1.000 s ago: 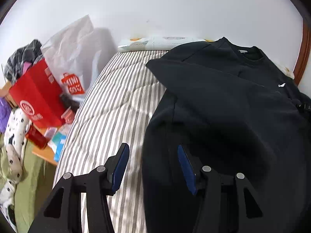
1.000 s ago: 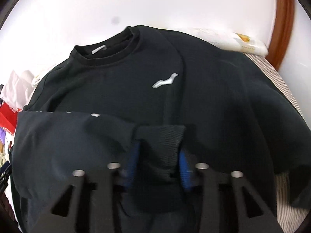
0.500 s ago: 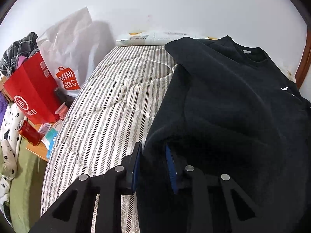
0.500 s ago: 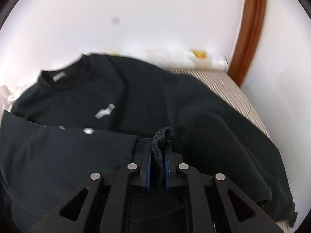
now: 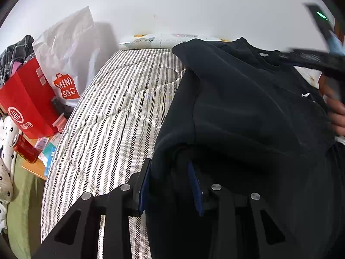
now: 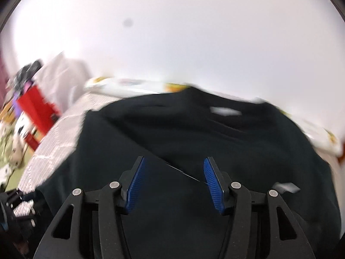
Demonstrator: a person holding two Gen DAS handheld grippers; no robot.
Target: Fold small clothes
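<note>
A black sweatshirt (image 5: 248, 108) with a small white logo lies on the striped bed (image 5: 120, 112), its left side folded in over the body. My left gripper (image 5: 170, 185) sits at the near left fold. A thick roll of the black cloth is between its jaws, which are opening, and the right blue pad (image 5: 195, 187) shows bare. In the blurred right wrist view my right gripper (image 6: 173, 181) hovers over the sweatshirt (image 6: 194, 133). Its jaws are opening with nothing between them. In the left wrist view it streaks past at the top right, with a hand (image 5: 338, 116) below it.
A red paper bag (image 5: 28, 99), a white shopping bag (image 5: 69, 54) and a red can (image 5: 24, 149) crowd the low table left of the bed. A white printed pack (image 5: 163, 40) lies along the wall at the bed's far end. Bare striped mattress spreads left of the sweatshirt.
My right gripper let go of the ribbed cuff, opened wide and swung fast across the sweatshirt. My left gripper closed on the garment's left fold, then widened a little.
</note>
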